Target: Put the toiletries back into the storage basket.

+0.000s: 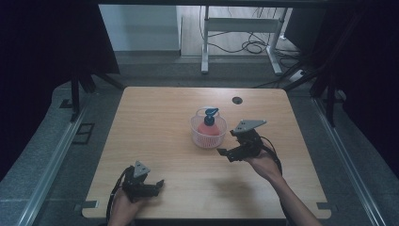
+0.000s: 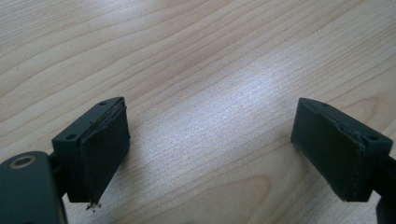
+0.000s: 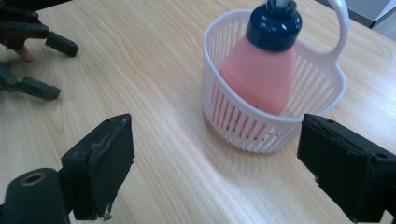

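Note:
A pink bottle [image 1: 207, 126] [image 3: 259, 74] with a dark blue pump cap stands inside a small white slatted basket [image 1: 199, 139] [image 3: 243, 128] near the middle of the wooden table. My right gripper [image 1: 225, 148] [image 3: 215, 163] is held just right of the basket, open, jaws wide apart with nothing between them. My left gripper [image 1: 160, 184] [image 2: 210, 149] rests low near the table's front left edge, also open over bare wood. In the right gripper view the left gripper [image 3: 44, 65] shows far off at the upper left.
The wooden table [image 1: 155, 117] has a dark cable hole [image 1: 237, 100] near its far edge. Beyond it stand a white desk frame [image 1: 240, 33] and loose cables on the floor. Dark curtains hang on both sides.

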Demonstrator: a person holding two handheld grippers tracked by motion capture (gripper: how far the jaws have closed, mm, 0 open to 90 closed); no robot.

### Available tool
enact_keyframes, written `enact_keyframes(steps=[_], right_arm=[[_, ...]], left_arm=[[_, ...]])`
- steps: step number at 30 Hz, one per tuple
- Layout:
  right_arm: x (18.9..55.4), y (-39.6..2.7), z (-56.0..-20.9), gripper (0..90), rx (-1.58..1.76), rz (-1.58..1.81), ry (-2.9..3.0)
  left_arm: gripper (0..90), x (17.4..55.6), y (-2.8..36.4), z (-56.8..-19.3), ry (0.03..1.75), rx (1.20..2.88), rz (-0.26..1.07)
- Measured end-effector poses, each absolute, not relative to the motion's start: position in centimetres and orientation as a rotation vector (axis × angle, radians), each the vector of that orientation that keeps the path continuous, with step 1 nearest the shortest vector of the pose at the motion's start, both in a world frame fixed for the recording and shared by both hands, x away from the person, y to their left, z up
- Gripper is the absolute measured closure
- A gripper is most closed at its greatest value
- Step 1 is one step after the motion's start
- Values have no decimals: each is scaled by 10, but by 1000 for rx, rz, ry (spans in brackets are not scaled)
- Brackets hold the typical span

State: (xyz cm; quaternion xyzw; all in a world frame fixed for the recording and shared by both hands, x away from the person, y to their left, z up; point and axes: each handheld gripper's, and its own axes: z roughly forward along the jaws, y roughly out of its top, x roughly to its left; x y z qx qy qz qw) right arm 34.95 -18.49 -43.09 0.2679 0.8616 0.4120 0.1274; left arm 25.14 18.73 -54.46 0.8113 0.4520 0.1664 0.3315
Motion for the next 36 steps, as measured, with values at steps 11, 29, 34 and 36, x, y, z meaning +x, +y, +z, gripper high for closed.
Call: enact_keyframes(steps=[11,29,34,36], right_arm=[[336,-204,-441,46,813,1182,2507],[307,-233,-465,36,902,1241,2470],[303,-242,-475,36,940,1243,2445],[302,-245,-480,36,957,1233,2440]], left_arm=[[113,251,187,-545,1189,2113,434],[113,251,187,-545,1187,2117,434],[113,251,187,-545,1189,2118,434],[113,251,187,-545,1189,2116,434]])
